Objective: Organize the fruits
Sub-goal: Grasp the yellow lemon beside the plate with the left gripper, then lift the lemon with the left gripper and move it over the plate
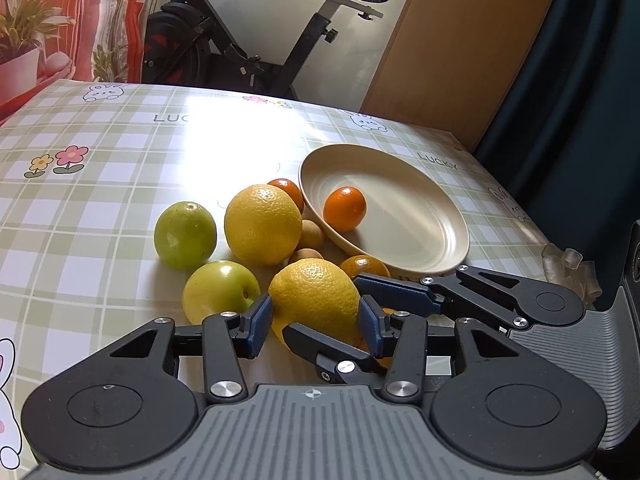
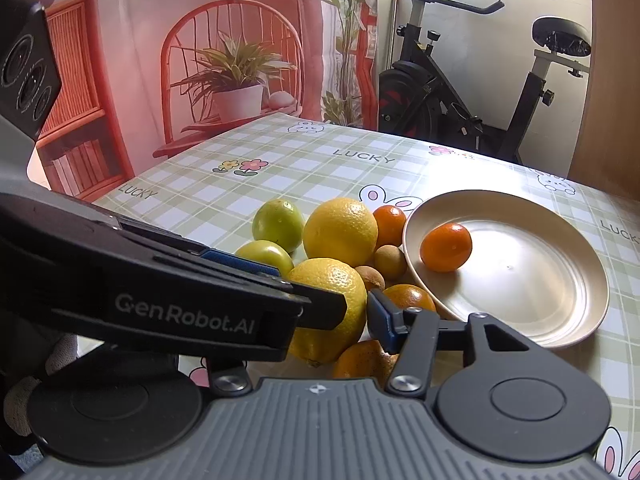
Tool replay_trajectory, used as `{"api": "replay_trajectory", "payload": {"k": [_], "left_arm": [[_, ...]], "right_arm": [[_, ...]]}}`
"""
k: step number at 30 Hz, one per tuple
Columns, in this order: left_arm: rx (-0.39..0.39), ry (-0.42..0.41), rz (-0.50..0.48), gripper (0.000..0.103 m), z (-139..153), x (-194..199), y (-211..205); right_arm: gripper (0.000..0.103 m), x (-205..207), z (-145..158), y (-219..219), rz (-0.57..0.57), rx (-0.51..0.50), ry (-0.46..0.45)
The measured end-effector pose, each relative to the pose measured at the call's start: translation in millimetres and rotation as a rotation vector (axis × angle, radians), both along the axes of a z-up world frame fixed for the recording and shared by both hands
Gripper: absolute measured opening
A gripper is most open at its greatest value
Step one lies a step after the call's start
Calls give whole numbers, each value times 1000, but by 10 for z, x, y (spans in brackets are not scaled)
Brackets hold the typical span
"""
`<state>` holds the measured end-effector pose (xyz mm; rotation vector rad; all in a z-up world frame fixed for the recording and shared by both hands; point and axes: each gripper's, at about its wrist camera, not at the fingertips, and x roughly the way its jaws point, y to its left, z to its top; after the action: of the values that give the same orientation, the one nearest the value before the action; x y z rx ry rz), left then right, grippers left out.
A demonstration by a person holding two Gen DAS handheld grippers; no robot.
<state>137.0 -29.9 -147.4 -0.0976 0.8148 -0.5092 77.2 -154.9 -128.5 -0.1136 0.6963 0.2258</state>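
1. The cream, shallow round plate is the landmark; one small orange mandarin lies inside it near its left rim, the only fruit in it, so by my judgement the sorting is barely begun
2. Just outside the plate's left rim sits the heap still to be moved: a second small orange mandarin touching the rim, a large yellow citrus beside it, two small brown round fruits tucked against the rim, and another orange mandarin at the rim's near edge
3. Farther left of the plate lie two green apple-like fruits, well clear of the rim
4. Nearest the cameras, at the plate's near-left side, a second large yellow citrus stands between the left gripper fingers; both blue pads look pressed to its sides, so I judge it grasped but not lifted
5. The right gripper is partly spread beside that same citrus; I cannot tell whether it holds the orange fruit under it
6. All rests on the green checked tablecloth; roughly nine fruits remain outside the plate
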Motion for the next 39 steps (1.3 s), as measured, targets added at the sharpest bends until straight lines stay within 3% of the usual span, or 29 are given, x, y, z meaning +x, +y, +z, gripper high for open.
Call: {"api": "replay_trajectory", "payload": {"k": [17, 28, 39], "left_arm": [[-32, 64, 11, 56, -93, 35, 28], [-57, 76, 18, 54, -122, 44, 61], [-22, -46, 0, 51, 120, -65, -40]], "right_arm": [[57, -7, -23, 82, 14, -62, 1], [58, -28, -126, 243, 49, -198, -33], [56, -44, -4, 129, 23, -127, -72]]}}
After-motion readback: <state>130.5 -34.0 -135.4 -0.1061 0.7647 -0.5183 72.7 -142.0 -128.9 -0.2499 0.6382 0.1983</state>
